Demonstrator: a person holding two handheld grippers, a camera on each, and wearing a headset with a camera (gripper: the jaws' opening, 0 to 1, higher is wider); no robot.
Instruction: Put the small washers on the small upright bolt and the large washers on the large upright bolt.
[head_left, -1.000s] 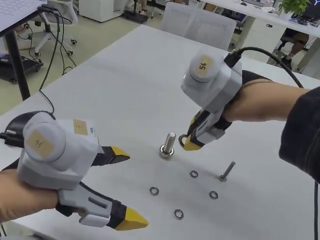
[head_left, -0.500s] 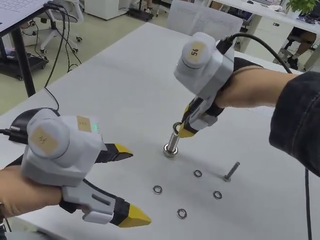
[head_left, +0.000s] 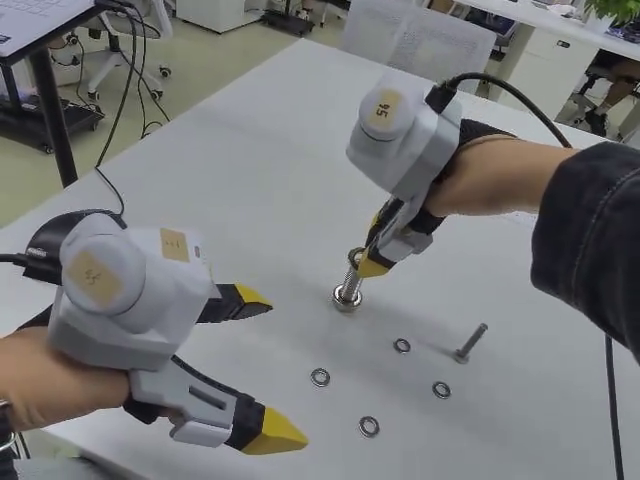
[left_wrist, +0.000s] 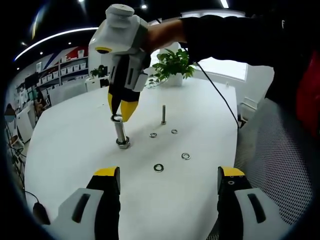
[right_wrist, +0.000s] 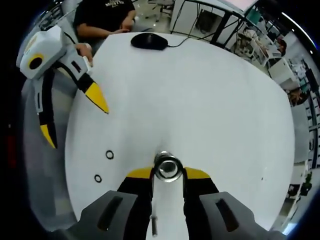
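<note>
The large bolt (head_left: 348, 288) stands upright mid-table on its head. My right gripper (head_left: 365, 262) is shut on a large washer (head_left: 354, 257), which sits level with the bolt's top. From the right gripper view the washer ring (right_wrist: 168, 166) lies right over the bolt, between the yellow tips. The left gripper view has the washer (left_wrist: 117, 118) at the top of the bolt (left_wrist: 120, 134). The small bolt (head_left: 470, 343) stands to the right. Several loose washers (head_left: 402, 346) (head_left: 320, 377) lie on the table in front. My left gripper (head_left: 262, 366) hovers open at the near left, holding nothing.
A black mouse (head_left: 50, 240) with its cable rests at the table's left edge. A potted plant (left_wrist: 172, 65) stands at the far end of the white table (head_left: 250, 150). Chairs and desks stand beyond it. A person (right_wrist: 102, 15) sits by the mouse's side.
My right gripper has carried the washer left and up from beside the large bolt to over its top. The left gripper has stayed open in place.
</note>
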